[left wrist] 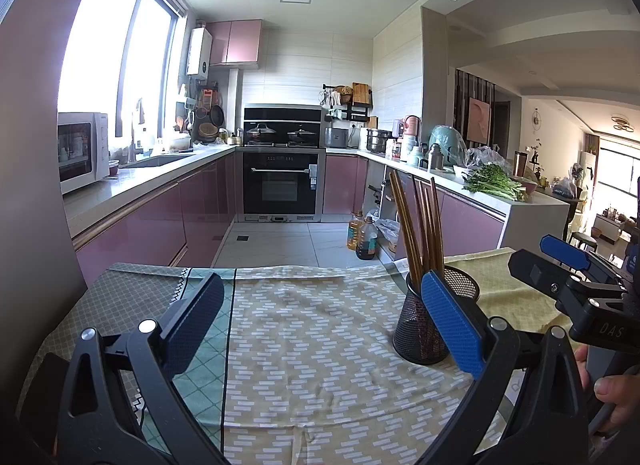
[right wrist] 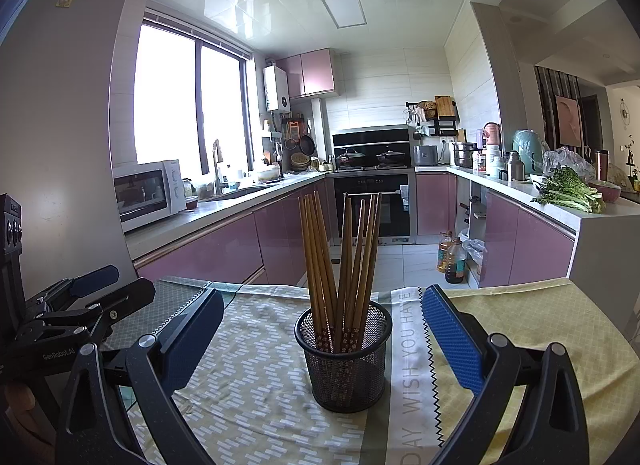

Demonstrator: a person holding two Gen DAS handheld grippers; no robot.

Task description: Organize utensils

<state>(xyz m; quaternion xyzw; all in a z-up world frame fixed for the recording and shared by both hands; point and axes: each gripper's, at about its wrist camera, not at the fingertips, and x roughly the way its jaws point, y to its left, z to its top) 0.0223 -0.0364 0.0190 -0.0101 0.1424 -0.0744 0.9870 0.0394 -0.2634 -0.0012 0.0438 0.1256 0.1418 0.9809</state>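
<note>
While both grippers hang above the table (right wrist: 520, 305), neither holds anything. Going from left: the left gripper (left wrist: 320, 317) has its fingers (left wrist: 452, 321) spread wide, w/ only patterned cloth (left wrist: 312, 345) between them. In the right wrist view this same tool shows at the left edge, and its jaws look apart there too.

Next comes the cup (right wrist: 344, 357), a black mesh one, standing upright on the cloth near the middle of the table, a bit toward the far edge. Inside it stand the chopsticks (right wrist: 340, 261), brown wood, approx. two bunches: one leans left, the other leans right, so they make a V shape. Their lower ends have a red flower pattern, seen through the mesh.

The right gripper (right wrist: 324, 329) is also wide open, w/ fingers (right wrist: 450, 337) on both sides of the cup but not touching it; the cup sits between them, near the center of the gap. In the left wrist view the cup (left wrist: 436, 317) is partly behind the left tool's blue right finger, and the right gripper (left wrist: 560, 261) comes in from the right edge.

At the right, a yellow cloth (right wrist: 528, 329) covers the table's right side, next to a strip w/ printed letters.
</note>
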